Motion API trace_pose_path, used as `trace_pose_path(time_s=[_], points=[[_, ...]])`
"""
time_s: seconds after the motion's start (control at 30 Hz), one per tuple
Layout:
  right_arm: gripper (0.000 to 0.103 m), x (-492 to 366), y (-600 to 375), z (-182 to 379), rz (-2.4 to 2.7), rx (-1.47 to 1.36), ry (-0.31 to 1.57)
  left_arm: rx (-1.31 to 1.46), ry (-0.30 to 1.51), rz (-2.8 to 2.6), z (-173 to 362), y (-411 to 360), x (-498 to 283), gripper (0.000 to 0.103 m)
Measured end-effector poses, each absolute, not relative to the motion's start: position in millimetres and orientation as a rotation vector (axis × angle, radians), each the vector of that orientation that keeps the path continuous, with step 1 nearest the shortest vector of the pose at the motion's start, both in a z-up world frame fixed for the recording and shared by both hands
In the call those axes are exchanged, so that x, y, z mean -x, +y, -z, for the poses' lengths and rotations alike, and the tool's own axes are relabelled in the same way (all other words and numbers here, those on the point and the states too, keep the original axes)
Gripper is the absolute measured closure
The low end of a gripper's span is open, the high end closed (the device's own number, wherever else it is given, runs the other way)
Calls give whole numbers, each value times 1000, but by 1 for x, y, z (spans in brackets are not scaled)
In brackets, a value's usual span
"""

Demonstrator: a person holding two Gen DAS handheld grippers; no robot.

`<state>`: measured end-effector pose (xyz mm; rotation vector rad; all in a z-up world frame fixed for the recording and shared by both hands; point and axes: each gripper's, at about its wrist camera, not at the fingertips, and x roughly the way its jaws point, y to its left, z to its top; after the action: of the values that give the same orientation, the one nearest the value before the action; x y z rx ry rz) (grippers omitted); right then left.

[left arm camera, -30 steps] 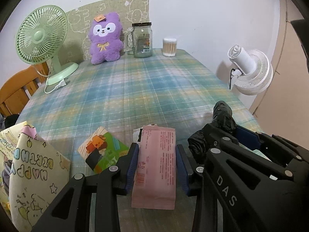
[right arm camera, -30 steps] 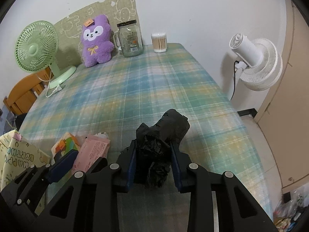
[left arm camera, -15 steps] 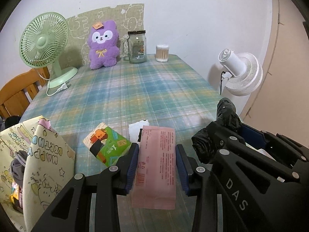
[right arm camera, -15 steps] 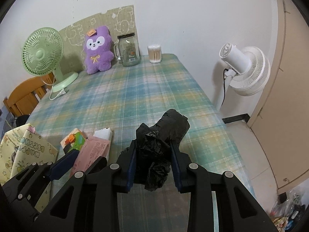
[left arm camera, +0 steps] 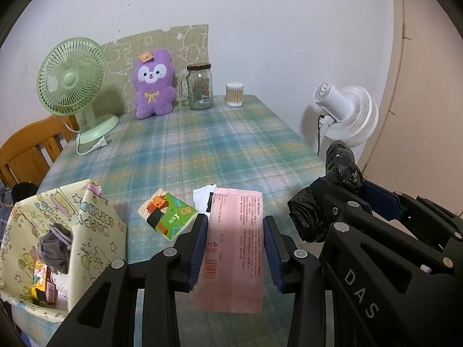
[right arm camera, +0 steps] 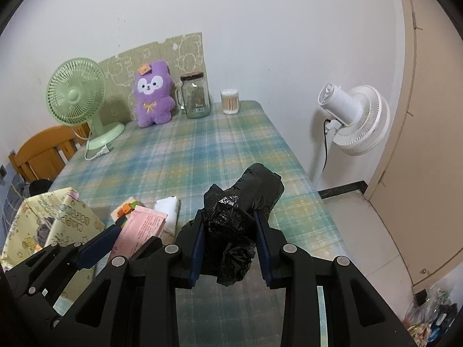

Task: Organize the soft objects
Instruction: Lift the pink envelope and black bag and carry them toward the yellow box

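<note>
Pink flat packet (left arm camera: 235, 240) is clamped between the left gripper (left arm camera: 235, 248) fingers (left arm camera: 198, 248), held edge-on from both sides, its far end sticking out past the fingertips over the near part of the desk (left arm camera: 202, 144). Right gripper (right arm camera: 228, 245) is clenched on a black crumpled plastic roll (right arm camera: 243, 211); the roll pokes forward and up beyond the blue finger pads (right arm camera: 195, 248), loose bag end hanging below. In the left wrist view the right gripper sits just to the right of the left one, the roll visible at its tip. On the plaid cloth just beyond the left fingers: a green tissue pack (left arm camera: 166, 212) lying flat, and a white folded tissue (left arm camera: 204, 196) partly hidden behind the pink packet. Yellow "Happy Birthday" printed bag (left arm camera: 58, 231) stands open at the near left edge of the desk, with a grey fabric item (left arm camera: 55, 245) and some orange packaging inside; exact contents hard to read. Far end of the desk, against the wall: purple plush toy (left arm camera: 154, 86), upright, glass jar (left arm camera: 199, 86) just beside it on the right, cotton swab tub (left arm camera: 235, 94) further right, apart from the jar. Green desk fan (left arm camera: 72, 86) on the far left, its plug and cord lying loose on the cloth. White floor fan (right arm camera: 356, 118) stands off the desk to the right, near a beige door (right arm camera: 428, 115). Wooden chair back (left arm camera: 29, 147) shows at the left edge.
</note>
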<state>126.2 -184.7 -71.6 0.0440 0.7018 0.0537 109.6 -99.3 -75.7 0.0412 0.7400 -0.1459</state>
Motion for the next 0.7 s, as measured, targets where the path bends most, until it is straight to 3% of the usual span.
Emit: trace_pose_path(time_s=[0.7], points=[[68,-71,-178,12,-46,-44,595,-68,630,181,24,-94,-65,64]])
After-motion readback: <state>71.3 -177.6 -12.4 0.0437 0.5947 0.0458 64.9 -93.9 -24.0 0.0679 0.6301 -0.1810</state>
